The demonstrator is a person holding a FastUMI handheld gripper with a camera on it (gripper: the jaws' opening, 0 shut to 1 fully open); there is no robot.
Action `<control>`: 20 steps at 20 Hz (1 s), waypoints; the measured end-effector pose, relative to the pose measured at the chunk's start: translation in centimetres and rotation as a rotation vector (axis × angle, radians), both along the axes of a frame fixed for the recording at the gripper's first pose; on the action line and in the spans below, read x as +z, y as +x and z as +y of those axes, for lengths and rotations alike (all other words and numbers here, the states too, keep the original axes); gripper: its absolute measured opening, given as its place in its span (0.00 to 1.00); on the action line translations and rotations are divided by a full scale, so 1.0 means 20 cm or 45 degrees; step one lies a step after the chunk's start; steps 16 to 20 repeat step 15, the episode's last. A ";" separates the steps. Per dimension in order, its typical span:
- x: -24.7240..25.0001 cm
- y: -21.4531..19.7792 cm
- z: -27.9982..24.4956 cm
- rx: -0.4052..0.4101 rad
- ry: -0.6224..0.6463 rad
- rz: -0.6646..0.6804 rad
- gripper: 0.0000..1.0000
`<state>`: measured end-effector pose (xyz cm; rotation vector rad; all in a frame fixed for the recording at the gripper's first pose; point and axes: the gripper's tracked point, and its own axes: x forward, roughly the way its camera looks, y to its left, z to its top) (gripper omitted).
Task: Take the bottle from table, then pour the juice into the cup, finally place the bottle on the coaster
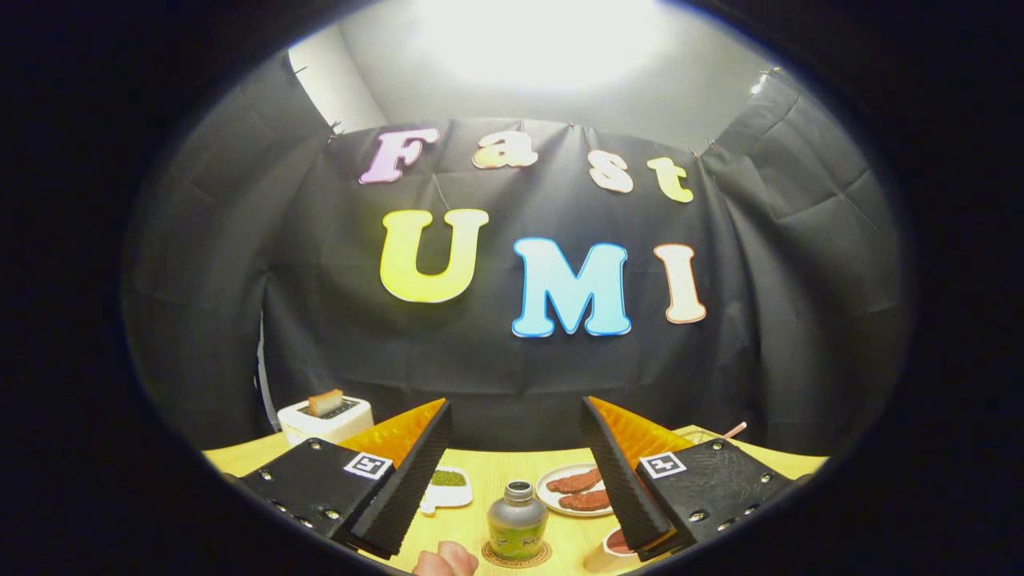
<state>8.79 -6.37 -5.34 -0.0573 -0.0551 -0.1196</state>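
Note:
A small grey bottle (518,524) with a green label stands upright on a round brown coaster (490,558) on the wooden table (480,472). It sits low between my two fingers, touching neither. My gripper (516,406) is open wide and raised above the table, with nothing between its fingers. A pale cup (610,550) with reddish liquid inside stands just right of the bottle, partly hidden under the right finger. Part of a person's hand (446,560) shows close to the left of the coaster.
A white plate (552,498) with reddish-brown pieces lies beyond the bottle to the right. A small white dish (448,496) with something green sits beyond it to the left. A white toaster (324,420) with a slice in it stands at the table's far left.

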 end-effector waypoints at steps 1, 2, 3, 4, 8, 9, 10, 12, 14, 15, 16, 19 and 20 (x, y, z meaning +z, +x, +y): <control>0.05 -0.04 -0.01 0.008 0.000 0.022 0.97; 0.12 -0.08 -0.03 -0.003 -0.010 0.031 0.97; 0.20 -0.11 -0.06 -0.026 -0.018 0.029 0.97; 0.28 -0.13 -0.08 -0.030 -0.019 0.014 0.97; 0.45 -0.20 -0.07 0.033 0.028 -0.038 0.97; 0.46 -0.22 -0.09 0.033 0.023 -0.042 0.97; 0.47 -0.23 -0.11 0.026 0.014 -0.042 0.97; 0.46 -0.25 -0.14 0.015 0.006 -0.033 0.97; 0.42 -0.26 -0.15 0.037 -0.006 -0.016 0.97; 0.39 -0.25 -0.18 0.035 -0.020 -0.004 0.97; 0.39 -0.25 -0.18 0.035 -0.020 -0.004 0.97; 0.39 -0.25 -0.18 0.035 -0.020 -0.004 0.97; 0.39 -0.25 -0.18 0.035 -0.020 -0.004 0.97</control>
